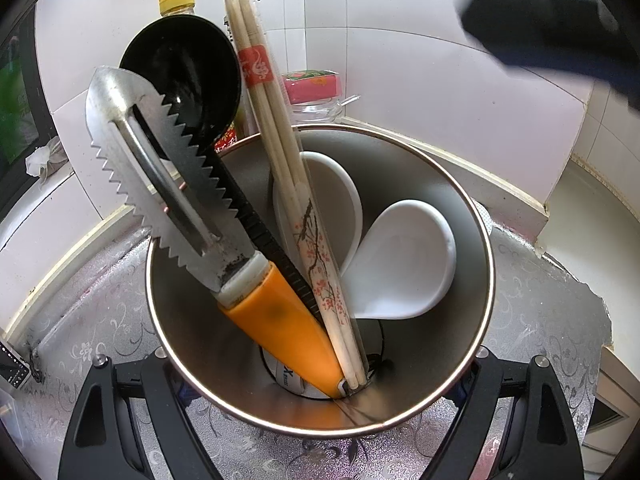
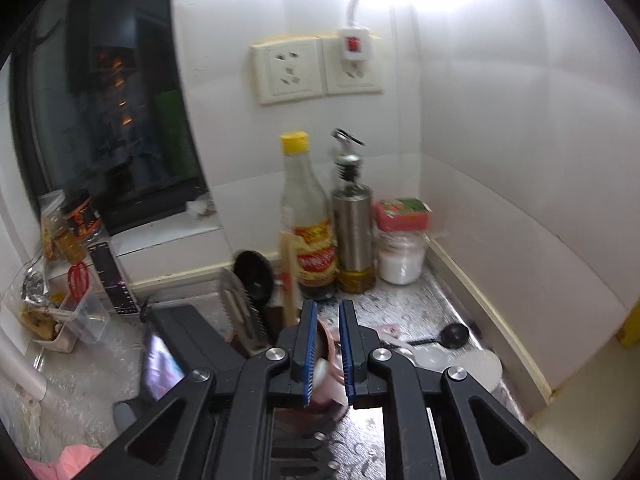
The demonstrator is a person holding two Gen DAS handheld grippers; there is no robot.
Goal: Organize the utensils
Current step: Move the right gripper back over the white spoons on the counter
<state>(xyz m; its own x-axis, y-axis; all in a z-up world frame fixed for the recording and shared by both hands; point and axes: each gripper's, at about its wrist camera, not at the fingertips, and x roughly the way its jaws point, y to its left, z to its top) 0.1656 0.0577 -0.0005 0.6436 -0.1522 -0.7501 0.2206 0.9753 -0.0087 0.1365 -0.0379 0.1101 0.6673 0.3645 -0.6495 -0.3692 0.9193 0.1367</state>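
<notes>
The left tool (image 1: 320,360) was clamped on the metal utensil holder (image 1: 452,208), one black finger on each side of its lower wall. The holder stood on the patterned silver surface (image 1: 532,292), near the corner where the tiled walls meet. Inside it leaned a serrated scraper with an orange handle (image 1: 168,184), a black ladle (image 1: 188,72), a wrapped pair of chopsticks (image 1: 276,152) and two white spoons (image 1: 404,260), all resting against the holder's inner wall.

The right tool (image 2: 329,344) had its blue-padded fingers (image 2: 309,344) drawn close together around something pale and pinkish; motion blur made it hard to tell what the item was, though it was possibly a small spoon. Beyond that tool, toward the back corner of the surface, stood a yellow-capped bottle (image 2: 306,216), a steel oil dispenser (image 2: 354,224) and a jar with a pink lid (image 2: 402,236). A small black spoon (image 2: 450,336) lay on the surface near the right-hand wall.
</notes>
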